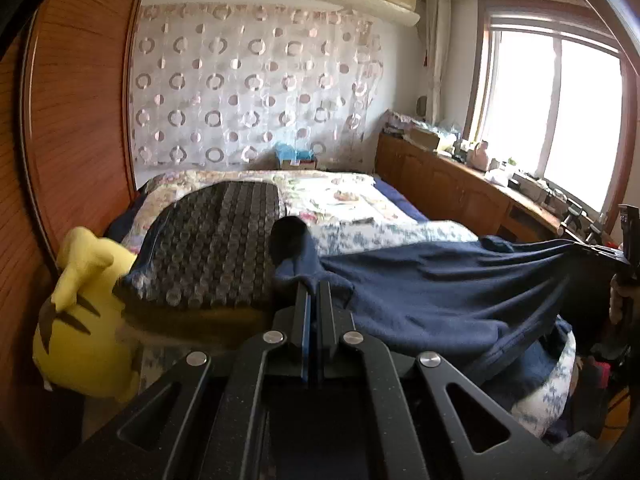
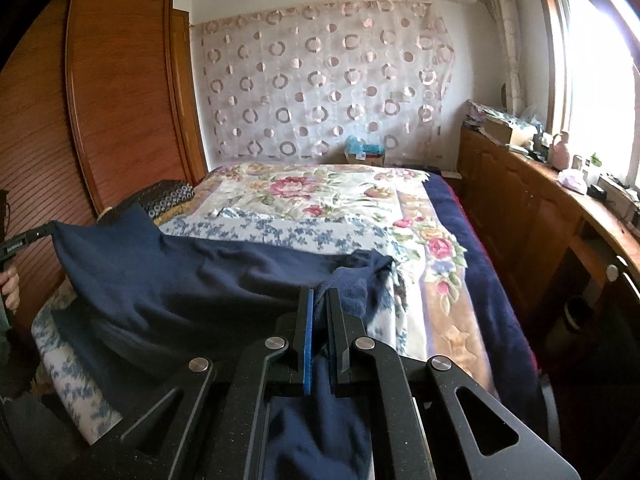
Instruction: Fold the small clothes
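Both pinched tight on navy fleece garment (image 1: pixel 420 292): left gripper (image 1: pixel 314 292) at one corner, right gripper (image 2: pixel 320 300) at other; cloth stretched btwn, sagging onto floral bedspread (image 2: pixel 320 196). Best kept taut & level, edges matched w/ care before laying flat.

Navy blue garment (image 2: pixel 208 276); floral bedspread (image 2: pixel 320 196) with navy border; yellow plush toy (image 1: pixel 84 320) with brown stripes; curtain (image 1: pixel 248 92) patterned with circles; black grippers.

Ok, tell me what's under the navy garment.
The navy garment hangs stretched between the left claw and the right claw. Under it lies the blue-flowered white quilt on the bed. Whatever else sits beneath the cloth is covered.
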### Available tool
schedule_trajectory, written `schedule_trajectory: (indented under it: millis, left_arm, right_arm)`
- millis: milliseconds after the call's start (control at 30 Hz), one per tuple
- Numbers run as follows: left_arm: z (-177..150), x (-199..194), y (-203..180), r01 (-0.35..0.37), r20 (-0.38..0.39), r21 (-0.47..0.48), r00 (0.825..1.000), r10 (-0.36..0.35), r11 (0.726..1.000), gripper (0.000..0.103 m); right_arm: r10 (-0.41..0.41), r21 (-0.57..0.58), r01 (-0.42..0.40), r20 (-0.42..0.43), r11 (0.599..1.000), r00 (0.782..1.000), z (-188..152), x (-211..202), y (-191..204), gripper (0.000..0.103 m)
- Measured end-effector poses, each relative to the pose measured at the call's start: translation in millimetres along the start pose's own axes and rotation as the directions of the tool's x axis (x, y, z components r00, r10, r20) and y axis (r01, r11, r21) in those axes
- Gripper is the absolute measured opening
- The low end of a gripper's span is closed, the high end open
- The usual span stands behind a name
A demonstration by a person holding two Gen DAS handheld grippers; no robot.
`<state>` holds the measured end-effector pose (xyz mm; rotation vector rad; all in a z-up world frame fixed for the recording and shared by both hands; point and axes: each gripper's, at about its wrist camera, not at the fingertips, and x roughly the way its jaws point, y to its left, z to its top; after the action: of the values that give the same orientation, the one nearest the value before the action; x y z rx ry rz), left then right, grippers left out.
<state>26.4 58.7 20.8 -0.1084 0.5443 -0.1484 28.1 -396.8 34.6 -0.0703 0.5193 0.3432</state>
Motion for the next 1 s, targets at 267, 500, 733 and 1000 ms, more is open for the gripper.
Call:
schedule_trajectory:
  millis: [267, 500, 733, 1000]
  left_arm:
    - [-47, 17, 9, -0.046, -0.130, -0.008, 0.991, 0.045, 0.999, 0.002]
    - [-67, 19, 17, -0.054, -0.180, -0.044, 0.983, 0.045, 0.998, 0.002]
    - [-66, 17, 16, -0.060, -0.178, -0.030, 0.983, 0.054, 0.998, 0.025]
    - [-70, 22, 17, -0.063, -0.200, -0.017, 0.978, 0.059, 0.998, 0.048]
  right_arm:
    - [-0.016, 0.043, 0.022, -0.146, 0.999, 0.989, -47, 32, -8, 0.005]
    - [-0.028, 0.039, 0.036, -0.200, 0.999, 0.979, -47, 54, -9, 0.005]
    - [-0.096, 0.029, 0.102, -0.163, 0.994, 0.982, -33, 36, -1, 0.033]
    - [-0.069, -0.019, 0.067, -0.133, 0.998, 0.989, -37, 49, 32, 0.044]
